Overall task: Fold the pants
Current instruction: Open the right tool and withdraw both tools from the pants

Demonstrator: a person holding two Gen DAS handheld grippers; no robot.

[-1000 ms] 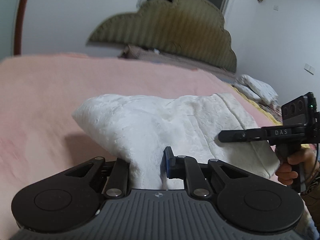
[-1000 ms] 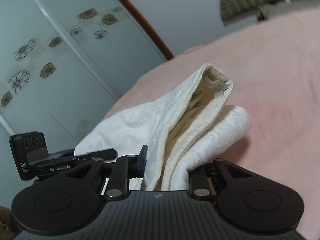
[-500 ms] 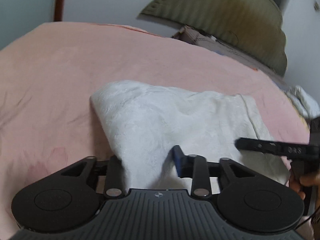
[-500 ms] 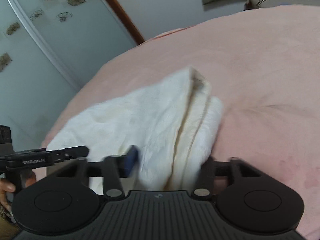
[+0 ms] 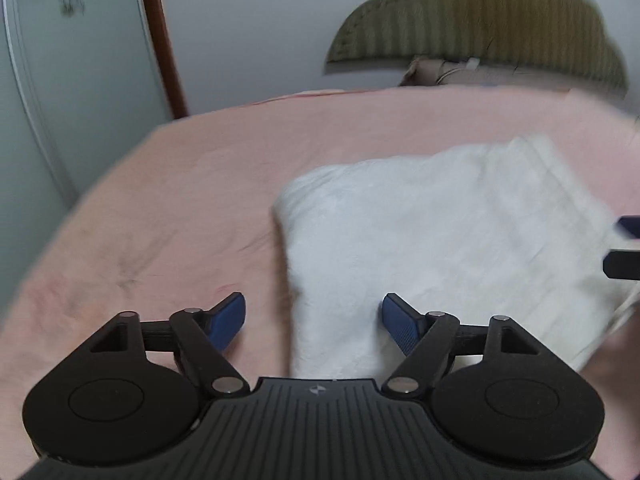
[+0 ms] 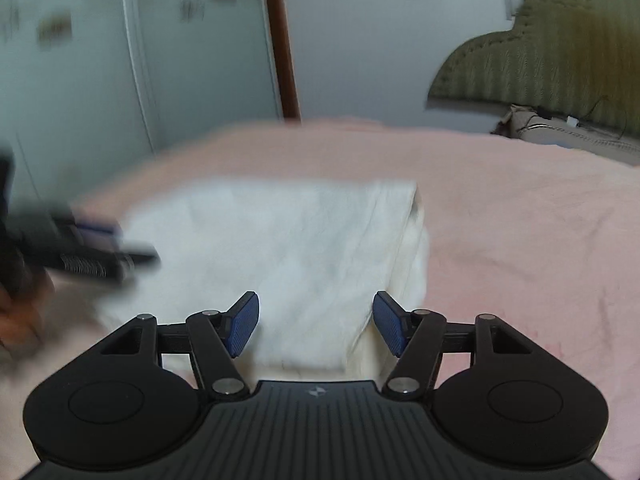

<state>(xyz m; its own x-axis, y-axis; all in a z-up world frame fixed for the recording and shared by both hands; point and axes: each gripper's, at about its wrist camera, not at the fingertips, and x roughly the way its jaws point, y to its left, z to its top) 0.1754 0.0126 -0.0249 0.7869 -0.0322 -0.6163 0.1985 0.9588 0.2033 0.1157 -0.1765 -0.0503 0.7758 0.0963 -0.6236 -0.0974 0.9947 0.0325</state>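
Left gripper (image 5: pixel 314 322): jaws spread wide, holding nothing; the blue pads (image 5: pixel 228 320) stand to either side of the near left corner of the pants, with no cloth pinched between them.

Right gripper (image 6: pixel 316 322): jaws likewise apart and holding nothing; its pads (image 6: pixel 242 326) straddle the near right corner of the pants, above the stacked fold edges.

Each gripper in the other's view: the left one appears as a blurred black bar at the left edge of the right wrist view (image 6: pixel 86 252); the right one shows only as a dark tip at the right edge of the left wrist view (image 5: pixel 624 256).

Pants (image 5: pixel 440 256): white, textured cloth, folded into a compact, roughly rectangular bundle lying flat on the bed, just ahead of both grippers. In the right wrist view (image 6: pixel 288 252) the right side shows several layers stacked one on another.

Bed (image 5: pixel 168 216): covered by a pink sheet with faint creases; the pants rest on its near half.

Headboard (image 5: pixel 492 20): olive green, ribbed, scalloped outline, at the far end of the bed against a pale wall.

Pillow (image 5: pixel 436 74): beige, at the foot of the headboard, blurred.

Wardrobe (image 6: pixel 80 80): pale sliding doors with dark flower motifs, left of a brown wooden frame (image 6: pixel 282 40).
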